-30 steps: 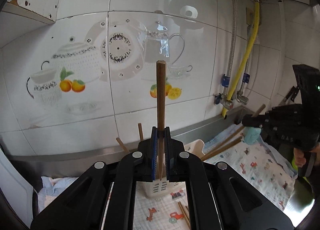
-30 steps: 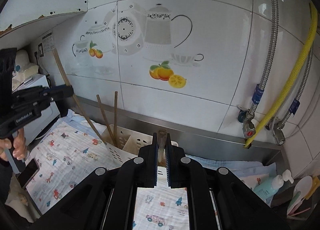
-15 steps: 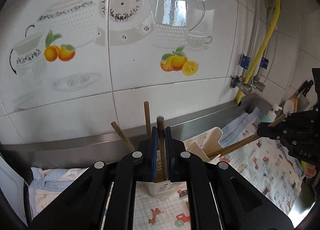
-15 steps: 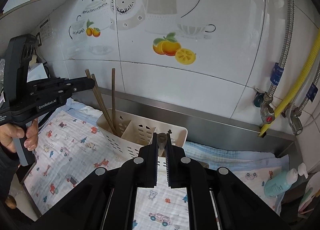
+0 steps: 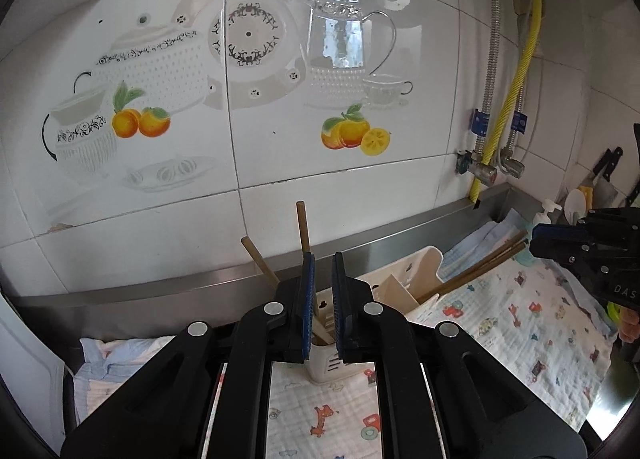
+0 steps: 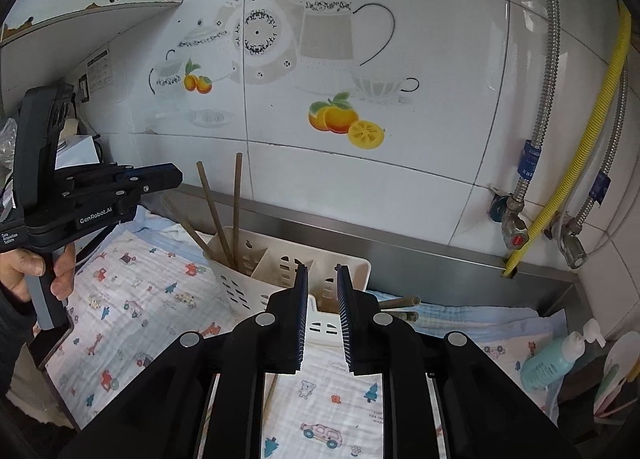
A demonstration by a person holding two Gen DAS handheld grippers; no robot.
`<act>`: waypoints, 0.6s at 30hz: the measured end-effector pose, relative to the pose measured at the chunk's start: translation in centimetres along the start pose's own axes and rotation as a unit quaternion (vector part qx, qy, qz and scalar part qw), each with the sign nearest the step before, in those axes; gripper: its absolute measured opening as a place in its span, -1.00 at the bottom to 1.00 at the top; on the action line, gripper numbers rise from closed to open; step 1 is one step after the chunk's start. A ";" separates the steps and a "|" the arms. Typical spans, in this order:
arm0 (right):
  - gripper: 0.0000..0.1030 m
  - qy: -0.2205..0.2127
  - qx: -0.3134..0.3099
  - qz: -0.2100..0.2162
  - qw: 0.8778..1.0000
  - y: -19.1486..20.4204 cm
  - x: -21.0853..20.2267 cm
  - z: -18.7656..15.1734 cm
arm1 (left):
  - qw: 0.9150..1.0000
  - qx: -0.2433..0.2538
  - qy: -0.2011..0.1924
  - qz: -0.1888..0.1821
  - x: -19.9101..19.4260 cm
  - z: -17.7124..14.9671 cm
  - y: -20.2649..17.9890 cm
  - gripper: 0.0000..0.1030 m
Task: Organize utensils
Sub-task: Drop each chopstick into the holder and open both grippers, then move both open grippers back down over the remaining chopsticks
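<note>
Your left gripper (image 5: 321,259) sits low in the centre of its frame, directly over the near end of the white caddy (image 5: 428,259); its blue pads stand slightly apart with nothing pinched between them, so it holds nothing. Through that gap you see chopstick ends down inside the caddy, and two chopsticks (image 5: 303,227) rise from it just left of the pads, one upright and one leaning left. More chopsticks (image 5: 480,265) lean out to the right toward your right gripper at the right edge. In the right wrist view, your right gripper (image 6: 322,279) has just been opening and is empty, its pads parted over the caddy's right end (image 6: 356,267). Two chopsticks (image 6: 236,203) stand in its left compartment. Two more (image 6: 400,302) lie just right of the caddy on the printed cloth (image 6: 132,299). Your left hand (image 6: 36,271) is at the left edge.
</note>
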State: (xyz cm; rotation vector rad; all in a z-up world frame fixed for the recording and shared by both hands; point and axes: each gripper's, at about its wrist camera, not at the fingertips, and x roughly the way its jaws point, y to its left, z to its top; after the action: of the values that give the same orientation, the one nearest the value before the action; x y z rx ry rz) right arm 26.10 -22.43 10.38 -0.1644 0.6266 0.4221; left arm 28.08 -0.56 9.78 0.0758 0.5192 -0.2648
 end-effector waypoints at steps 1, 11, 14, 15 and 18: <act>-0.69 -0.003 0.000 0.002 1.000 0.3 -0.4 -0.4 | 1.000 0.009 0.002 0.002 -0.3 -0.3 -0.3 -0.83; -0.58 0.009 -0.016 0.001 1.000 3.9 -2.0 -6.7 | 0.997 0.049 0.050 -0.033 -1.6 -5.6 -3.1 -0.82; -0.58 0.022 -0.007 0.002 1.000 4.6 -2.1 -9.4 | 0.994 0.039 0.074 -0.063 -1.7 -7.7 -3.5 -0.80; -0.58 0.026 -0.004 0.002 1.000 4.8 -2.0 -10.2 | 0.994 0.043 0.077 -0.066 -1.7 -8.4 -3.7 -0.68; -0.58 0.045 0.007 0.006 0.999 5.5 -1.8 -13.0 | 0.992 0.044 0.095 -0.069 -1.9 -10.8 -4.3 -0.49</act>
State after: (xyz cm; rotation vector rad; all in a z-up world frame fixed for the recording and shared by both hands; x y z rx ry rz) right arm 15.49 -21.63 0.88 -0.1661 0.7194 0.4239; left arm 20.21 -2.80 1.36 0.1520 0.7031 -0.4193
